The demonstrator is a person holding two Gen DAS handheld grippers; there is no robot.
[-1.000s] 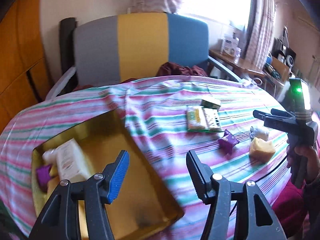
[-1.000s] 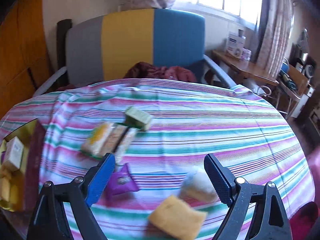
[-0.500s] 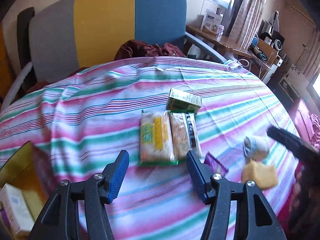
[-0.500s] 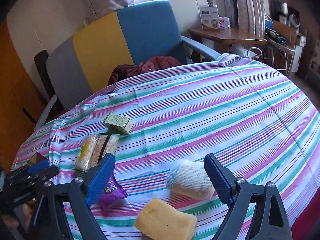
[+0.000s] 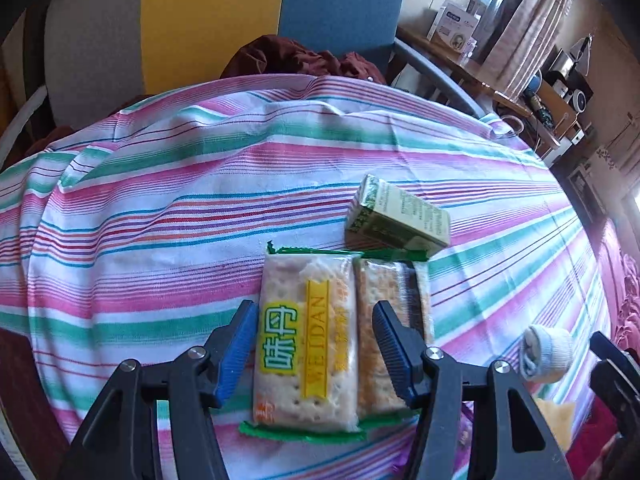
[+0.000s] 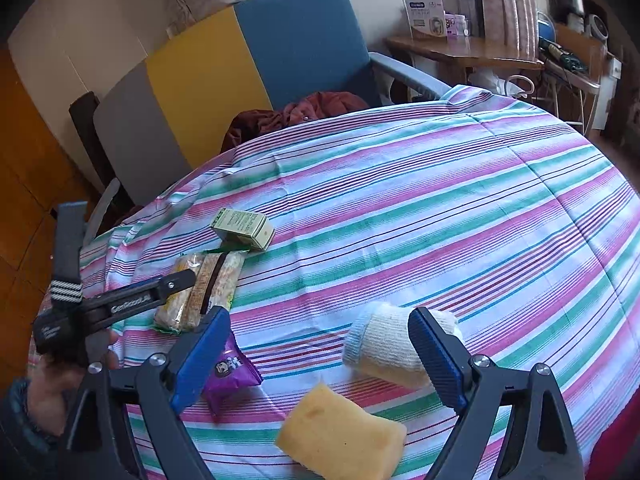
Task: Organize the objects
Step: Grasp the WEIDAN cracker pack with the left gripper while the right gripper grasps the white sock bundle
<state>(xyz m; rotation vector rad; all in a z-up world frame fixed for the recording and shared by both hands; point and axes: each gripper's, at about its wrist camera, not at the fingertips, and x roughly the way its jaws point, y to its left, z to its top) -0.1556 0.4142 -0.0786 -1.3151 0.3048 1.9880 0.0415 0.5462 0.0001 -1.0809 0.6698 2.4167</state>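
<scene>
A twin pack of crackers in clear wrap with green ends lies on the striped tablecloth. My left gripper hangs just over it. Its jaws are closing, with the left half of the pack between them and the pads not pressing on it. A small green box rests against the pack's far end. My right gripper is open above a rolled white sock, a yellow sponge and a purple packet. In the right wrist view, the left gripper sits over the crackers.
A grey, yellow and blue chair stands behind the table with a maroon garment on its seat. A wooden desk with boxes stands at the back right. A hand holds the left gripper.
The left gripper has swung right and down from the gold tray to the cracker pack, and its jaws have narrowed slightly. The right gripper has rolled and shifted a little; the sock now lies between its fingers.
</scene>
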